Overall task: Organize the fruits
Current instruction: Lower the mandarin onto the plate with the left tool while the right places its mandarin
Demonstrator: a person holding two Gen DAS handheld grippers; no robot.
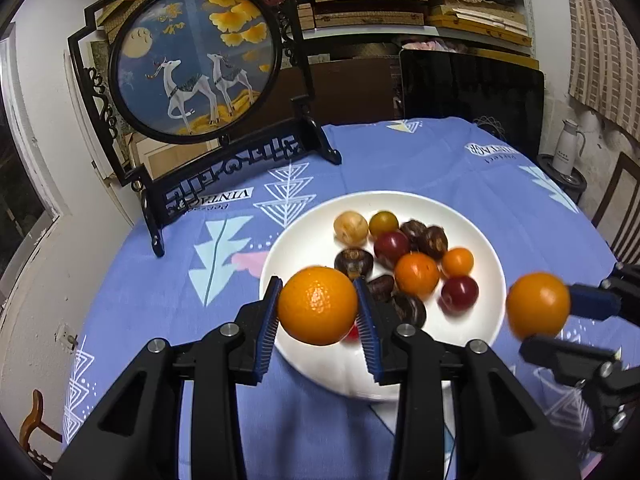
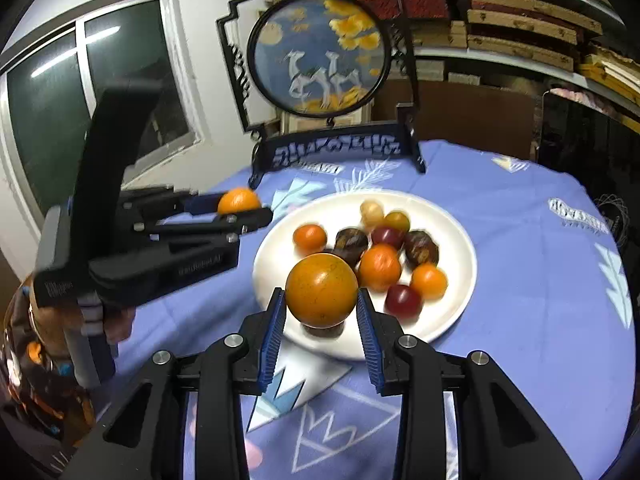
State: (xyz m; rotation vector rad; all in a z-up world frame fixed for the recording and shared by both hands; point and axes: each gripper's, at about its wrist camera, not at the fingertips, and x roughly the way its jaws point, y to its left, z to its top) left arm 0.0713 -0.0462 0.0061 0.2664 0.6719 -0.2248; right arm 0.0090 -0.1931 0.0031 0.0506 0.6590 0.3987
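Holding small fruits and chestnuts, white plate point(image 1: 304, 364) sits on tablecloth point(image 1: 440, 160).

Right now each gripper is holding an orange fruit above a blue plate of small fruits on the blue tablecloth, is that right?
Not quite: the plate is white, not blue, as the left wrist view shows. The rest stands: the left gripper holds an orange fruit and the right gripper holds another orange fruit, both above the plate of small fruits on the blue tablecloth.
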